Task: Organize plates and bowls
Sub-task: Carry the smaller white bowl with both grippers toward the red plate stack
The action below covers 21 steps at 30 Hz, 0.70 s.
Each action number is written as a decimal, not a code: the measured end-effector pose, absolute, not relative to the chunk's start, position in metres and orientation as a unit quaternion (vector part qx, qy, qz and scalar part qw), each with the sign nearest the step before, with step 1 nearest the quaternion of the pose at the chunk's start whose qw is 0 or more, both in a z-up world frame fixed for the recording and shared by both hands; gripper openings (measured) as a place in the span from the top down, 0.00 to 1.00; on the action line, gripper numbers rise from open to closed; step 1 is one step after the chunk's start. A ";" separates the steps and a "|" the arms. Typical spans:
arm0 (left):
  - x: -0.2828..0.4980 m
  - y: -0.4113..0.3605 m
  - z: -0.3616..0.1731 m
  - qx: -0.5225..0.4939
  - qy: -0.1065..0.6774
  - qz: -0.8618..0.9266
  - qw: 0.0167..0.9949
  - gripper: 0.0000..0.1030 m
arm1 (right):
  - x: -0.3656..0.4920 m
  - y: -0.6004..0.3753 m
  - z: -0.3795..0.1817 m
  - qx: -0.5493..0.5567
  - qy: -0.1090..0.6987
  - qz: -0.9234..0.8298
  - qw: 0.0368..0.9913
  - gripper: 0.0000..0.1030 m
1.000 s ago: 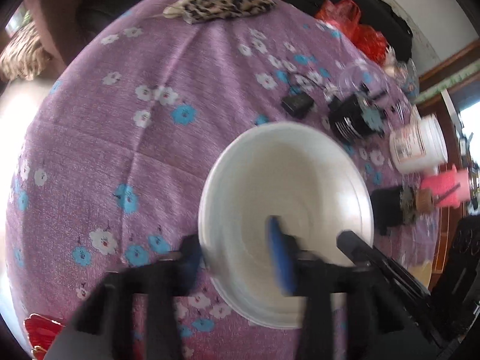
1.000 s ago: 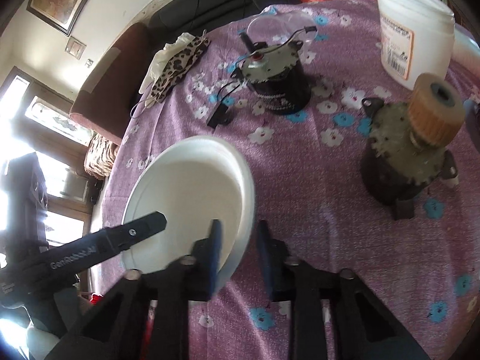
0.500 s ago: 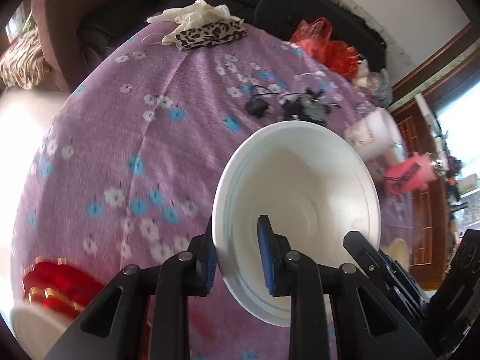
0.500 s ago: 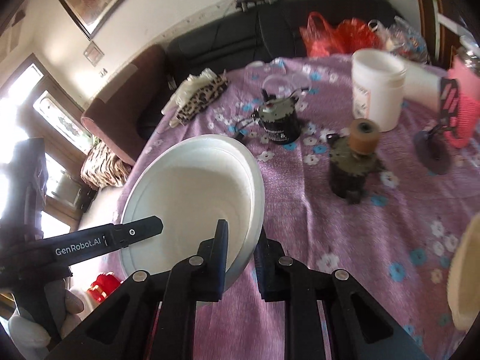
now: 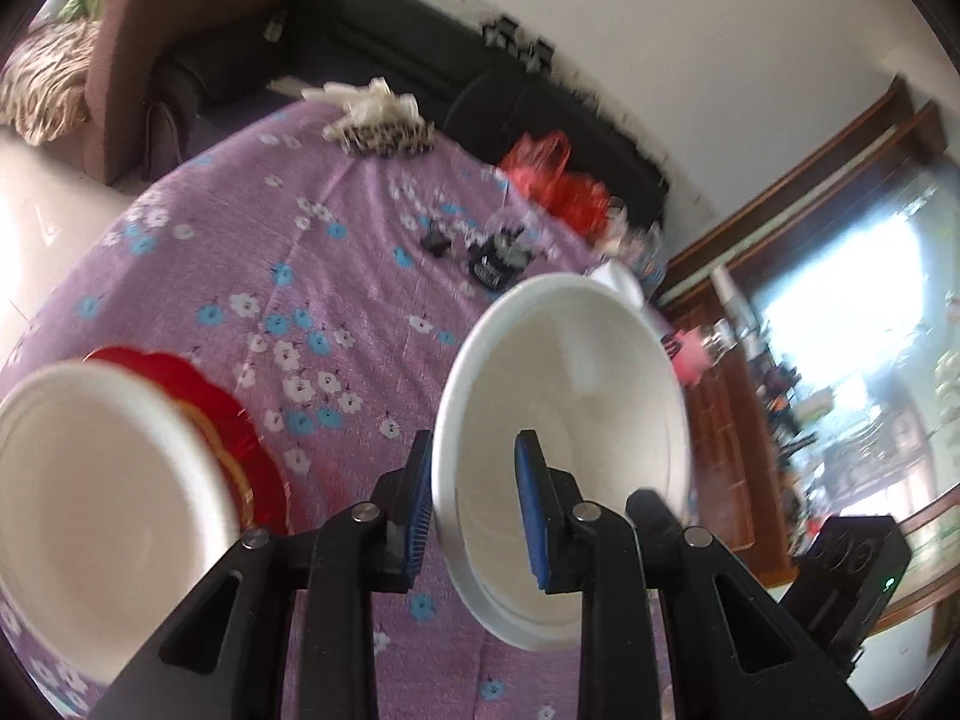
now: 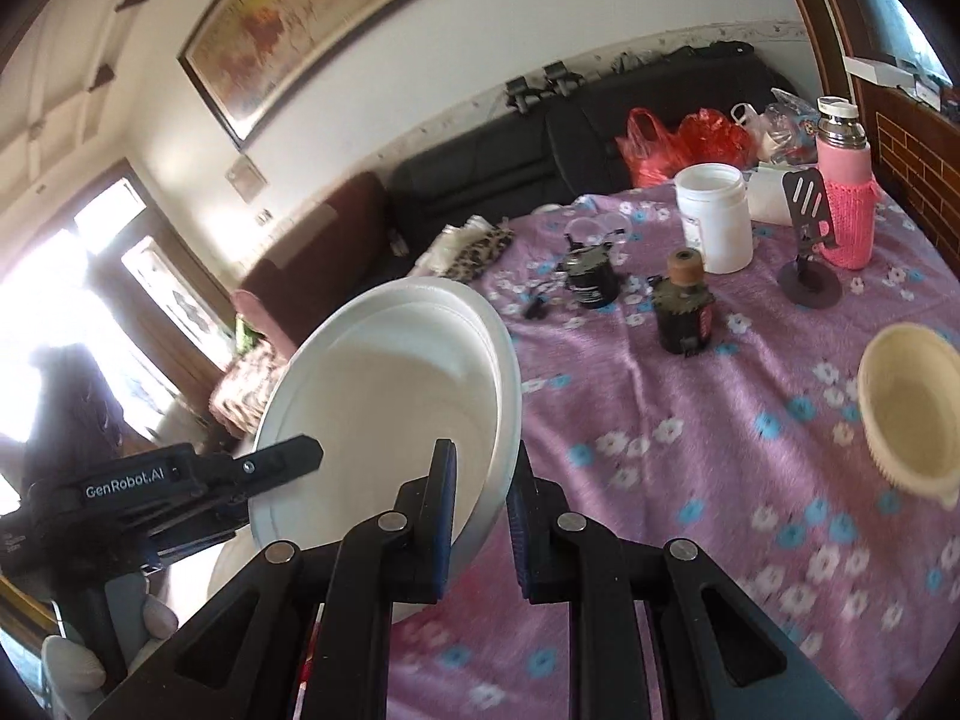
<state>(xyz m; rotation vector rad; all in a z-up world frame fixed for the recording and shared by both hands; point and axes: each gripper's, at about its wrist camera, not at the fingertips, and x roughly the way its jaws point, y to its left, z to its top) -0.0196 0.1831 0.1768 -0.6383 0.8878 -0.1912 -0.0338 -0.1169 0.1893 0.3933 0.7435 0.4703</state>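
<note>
A white bowl is held in the air above the purple flowered table by both grippers. My left gripper is shut on its left rim. My right gripper is shut on its right rim; the bowl also shows in the right wrist view. A second white bowl sits on a red plate at the table's near left. A cream bowl stands at the right of the table.
On the table stand a white jar, a pink bottle, a black phone stand, two small motors and a leopard-print cloth. A black sofa is behind.
Both grippers have lifted the white bowl up off the table and toward me. The red plate with the other white bowl has come into the left wrist view.
</note>
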 end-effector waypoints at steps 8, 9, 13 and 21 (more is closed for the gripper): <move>-0.092 0.218 0.167 -0.324 0.358 -0.051 0.874 0.76 | -0.093 -0.074 0.195 0.163 0.326 0.259 0.895 0.83; -0.099 0.226 0.167 -0.326 0.349 -0.040 0.878 0.76 | -0.097 -0.067 0.195 0.161 0.328 0.265 0.893 0.83; -0.117 0.254 0.171 -0.323 0.323 -0.002 0.889 0.76 | -0.106 -0.031 0.190 0.152 0.337 0.292 0.882 0.82; -0.133 0.290 0.173 -0.293 0.289 0.061 0.909 0.75 | -0.101 0.027 0.165 0.148 0.381 0.324 0.853 0.82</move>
